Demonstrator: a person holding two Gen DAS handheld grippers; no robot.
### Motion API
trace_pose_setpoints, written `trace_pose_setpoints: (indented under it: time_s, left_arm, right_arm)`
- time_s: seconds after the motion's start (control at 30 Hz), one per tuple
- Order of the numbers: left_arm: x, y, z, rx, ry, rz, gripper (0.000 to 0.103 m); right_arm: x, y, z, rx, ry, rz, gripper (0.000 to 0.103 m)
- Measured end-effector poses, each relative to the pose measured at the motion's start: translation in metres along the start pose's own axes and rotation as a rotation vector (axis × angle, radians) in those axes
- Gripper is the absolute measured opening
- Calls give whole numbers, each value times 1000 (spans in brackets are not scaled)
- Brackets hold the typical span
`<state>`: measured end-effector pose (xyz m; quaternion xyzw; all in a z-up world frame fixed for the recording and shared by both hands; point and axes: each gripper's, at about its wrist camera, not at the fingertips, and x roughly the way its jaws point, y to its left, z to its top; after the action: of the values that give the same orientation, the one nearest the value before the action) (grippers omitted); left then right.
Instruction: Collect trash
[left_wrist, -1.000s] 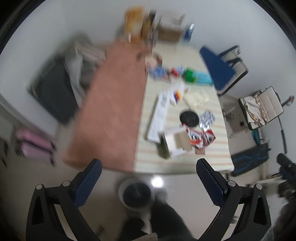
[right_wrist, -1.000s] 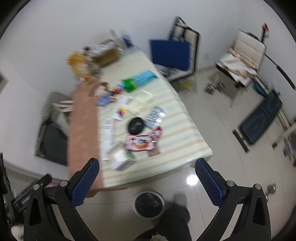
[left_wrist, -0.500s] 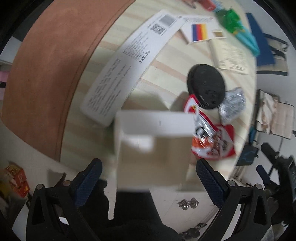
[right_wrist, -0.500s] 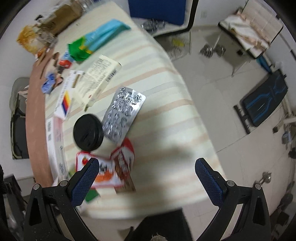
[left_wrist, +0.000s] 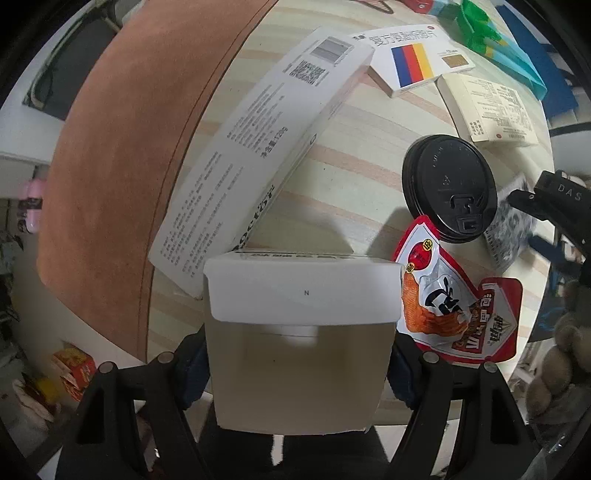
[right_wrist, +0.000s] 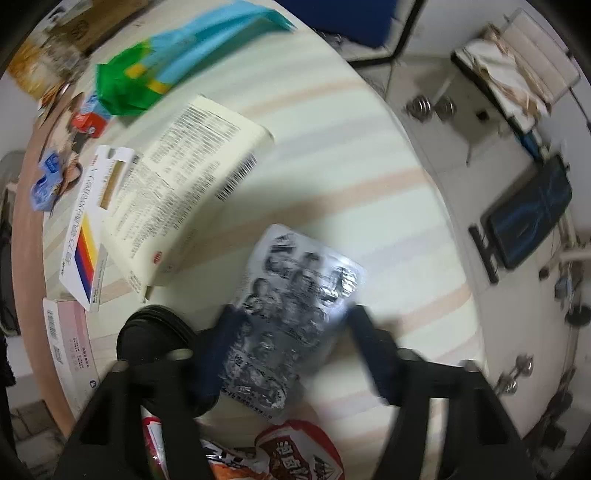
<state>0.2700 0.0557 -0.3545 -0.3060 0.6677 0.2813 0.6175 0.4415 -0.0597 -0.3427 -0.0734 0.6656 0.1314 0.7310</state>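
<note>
My left gripper (left_wrist: 299, 365) has its blue pads against both sides of an open white cardboard box (left_wrist: 299, 332) at the striped table's near edge. A red snack wrapper (left_wrist: 454, 306) lies to its right, below a black cup lid (left_wrist: 448, 186). My right gripper (right_wrist: 291, 339) straddles a silver blister pack (right_wrist: 291, 317), its pads close on either side; the view is blurred. The cup lid (right_wrist: 147, 332) and the snack wrapper (right_wrist: 291, 454) show beside and below it.
A long white printed box (left_wrist: 258, 147), a flat box with coloured stripes (left_wrist: 410, 62), a cream box (right_wrist: 188, 195) and a green and blue bag (right_wrist: 177, 62) lie on the table (right_wrist: 351, 155). A brown mat (left_wrist: 122, 155) covers its left side. Chairs stand beyond.
Both grippers have dropped from high above the table down to it. The left jaws have narrowed onto the white box. The right jaws have narrowed around the blister pack.
</note>
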Motion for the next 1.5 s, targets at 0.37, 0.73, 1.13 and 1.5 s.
trace_pose_setpoints:
  time_s: [0.37, 0.73, 1.13, 1.5]
  left_arm:
    - [-23, 7, -2, 14, -37, 23, 75]
    - [-26, 13, -18, -30, -46, 50, 75]
    - [-24, -7, -22, -44, -72, 78, 75]
    - [-36, 14, -24, -55, -76, 54, 75]
  right_arm:
    - [-28, -23, -6, -20, -24, 156, 0]
    - [4, -25, 3, 73, 115, 170, 73]
    - [-23, 9, -3, -111, -79, 52, 16]
    - [-41, -18, -2, -95, 7, 282, 0]
